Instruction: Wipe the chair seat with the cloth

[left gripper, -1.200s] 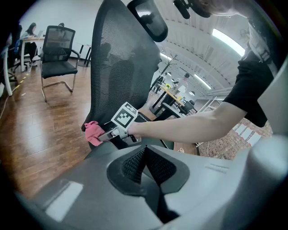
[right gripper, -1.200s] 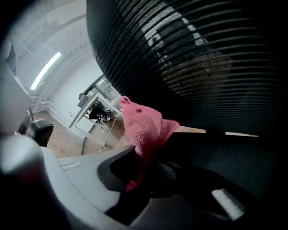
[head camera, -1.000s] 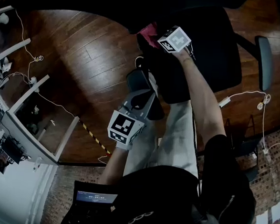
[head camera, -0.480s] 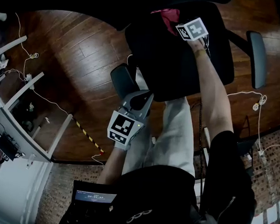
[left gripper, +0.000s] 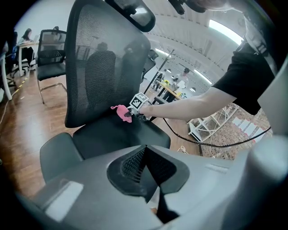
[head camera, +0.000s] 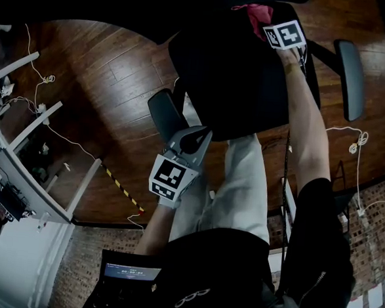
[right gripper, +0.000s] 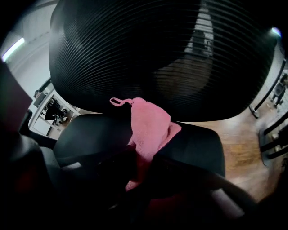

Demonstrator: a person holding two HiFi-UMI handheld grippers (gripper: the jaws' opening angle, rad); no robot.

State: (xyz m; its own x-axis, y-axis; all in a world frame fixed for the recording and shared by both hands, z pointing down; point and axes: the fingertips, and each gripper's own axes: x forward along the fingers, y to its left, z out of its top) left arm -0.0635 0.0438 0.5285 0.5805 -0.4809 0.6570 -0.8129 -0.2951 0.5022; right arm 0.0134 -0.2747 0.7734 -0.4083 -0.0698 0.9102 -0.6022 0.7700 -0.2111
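The black office chair seat (head camera: 241, 74) lies in front of me in the head view, its mesh backrest (left gripper: 103, 63) upright in the left gripper view. My right gripper (head camera: 280, 24) is at the seat's far right, near the backrest, shut on the pink cloth (head camera: 257, 15). In the right gripper view the cloth (right gripper: 149, 126) bunches between the dark jaws of the right gripper (right gripper: 139, 157), over the seat (right gripper: 90, 134). My left gripper (head camera: 197, 134) hangs by the seat's near edge, close to the left armrest (head camera: 165, 115), jaws together and holding nothing. It views the cloth (left gripper: 121, 112) from afar.
The right armrest (head camera: 351, 75) juts beside the seat. White cables (head camera: 351, 138) trail over the wooden floor (head camera: 112, 78). White desk frames (head camera: 29, 145) stand at the left, striped tape (head camera: 121, 188) lies on the floor, and another chair (left gripper: 51, 45) stands far off.
The right gripper has carried the pink cloth rightward across the back of the seat. The left gripper has stayed where it was.
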